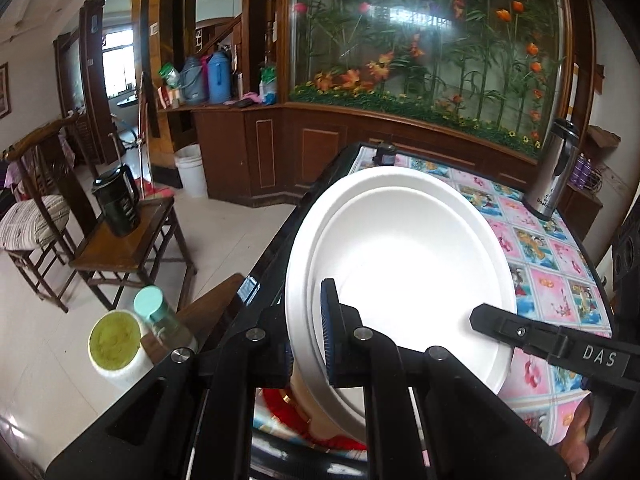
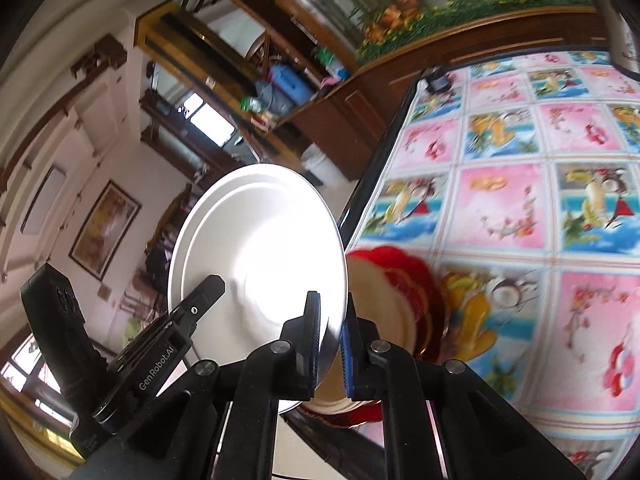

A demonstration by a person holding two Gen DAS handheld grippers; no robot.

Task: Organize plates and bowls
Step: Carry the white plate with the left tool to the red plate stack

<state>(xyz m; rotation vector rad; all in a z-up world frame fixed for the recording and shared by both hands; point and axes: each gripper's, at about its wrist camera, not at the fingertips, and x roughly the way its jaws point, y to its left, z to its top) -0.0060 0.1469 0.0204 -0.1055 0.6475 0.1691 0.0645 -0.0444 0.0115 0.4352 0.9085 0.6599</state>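
Note:
A white plate (image 1: 408, 264) is held tilted above the table's near left corner, and both grippers grip it. My left gripper (image 1: 310, 340) is shut on its near left rim. My right gripper (image 2: 330, 334) is shut on its right rim; its finger (image 1: 500, 322) reaches in from the right in the left wrist view. The same plate (image 2: 264, 252) shows in the right wrist view, with the left gripper's finger (image 2: 200, 300) on its left edge. Under the plate, red-rimmed plates (image 2: 400, 292) lie stacked on the table; part of them (image 1: 288, 420) shows in the left wrist view.
The table wears a pink and blue picture cloth (image 2: 520, 208). A steel thermos (image 1: 554, 172) stands at its far right, a small dark object (image 1: 386, 154) at the far edge. Left of the table stand a green-lidded bottle (image 1: 160, 316), a cup (image 1: 114, 344) and a wooden stool with a black jug (image 1: 118, 204).

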